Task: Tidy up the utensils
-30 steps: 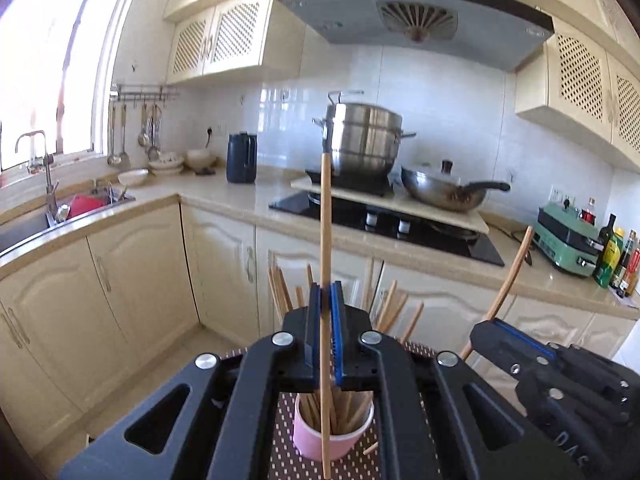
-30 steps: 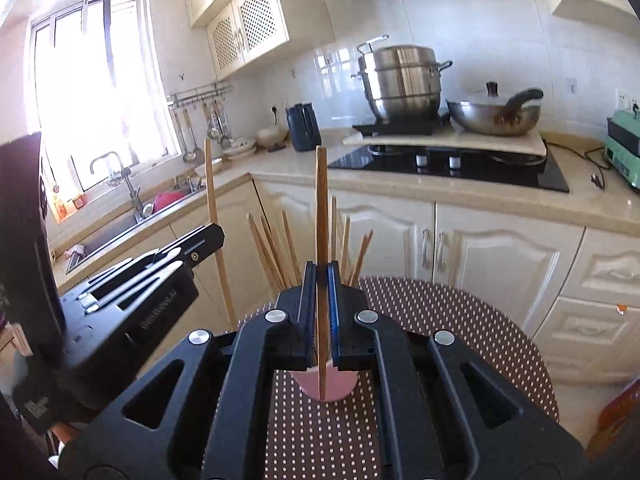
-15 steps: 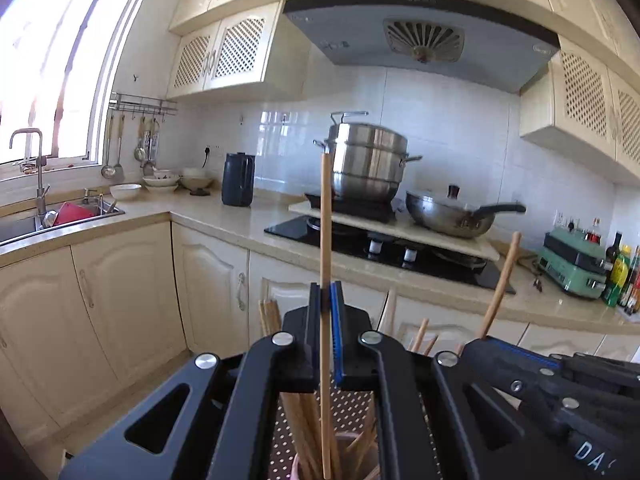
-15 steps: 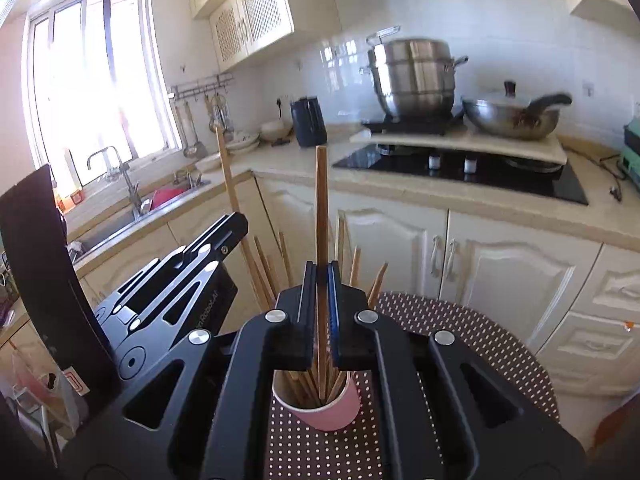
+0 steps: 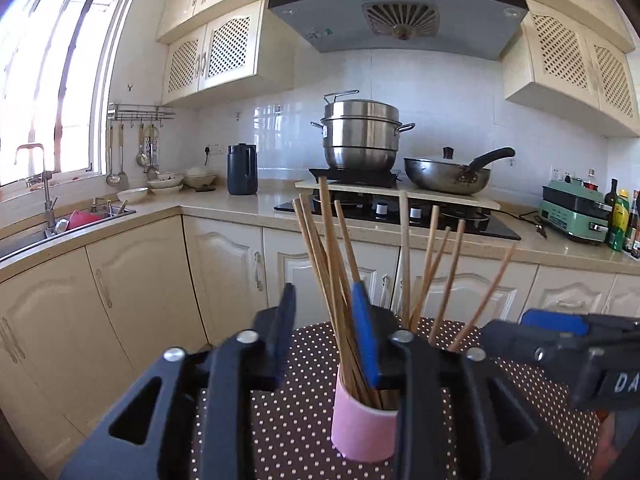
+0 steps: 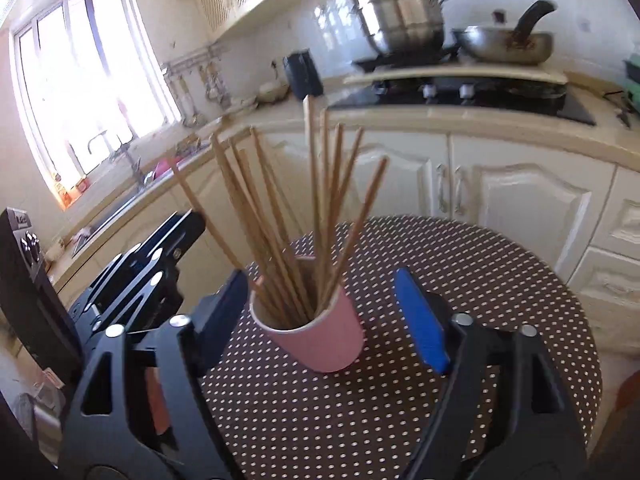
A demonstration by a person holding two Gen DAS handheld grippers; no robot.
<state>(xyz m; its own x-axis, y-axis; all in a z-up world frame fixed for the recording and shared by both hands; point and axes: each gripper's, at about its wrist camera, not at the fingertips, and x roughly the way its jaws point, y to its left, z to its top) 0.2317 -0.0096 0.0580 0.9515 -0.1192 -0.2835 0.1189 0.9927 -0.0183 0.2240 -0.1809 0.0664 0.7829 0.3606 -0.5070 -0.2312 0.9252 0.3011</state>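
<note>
The left tool (image 5: 325,330) has just been opening; its jaws now stand partly apart, and several wooden chopsticks (image 5: 336,280) rise through the gap, but the pads do not press on them. Seen from the right wrist, this tool (image 6: 188,224) sits at about nine o'clock from the pink cup (image 6: 320,332), close beside it.

The pink cup (image 5: 362,424) stands upright on the round desk with the brown dotted cloth (image 5: 280,420). All the chopsticks (image 6: 288,216) stand in it, fanned out and leaning toward ten, twelve and one o'clock. In the right wrist view the cup lies at the centre, near the desk's (image 6: 500,300) nine o'clock edge.

The right tool (image 6: 330,320) has just been opening too; its jaws stand wide apart, one on either side of the cup and clear of it, with nothing gripped. From the left wrist it (image 5: 560,344) shows at three o'clock from the cup.

Behind, at twelve o'clock, a steel steamer pot (image 5: 362,136) and a wok (image 5: 448,176) sit on the stove.
</note>
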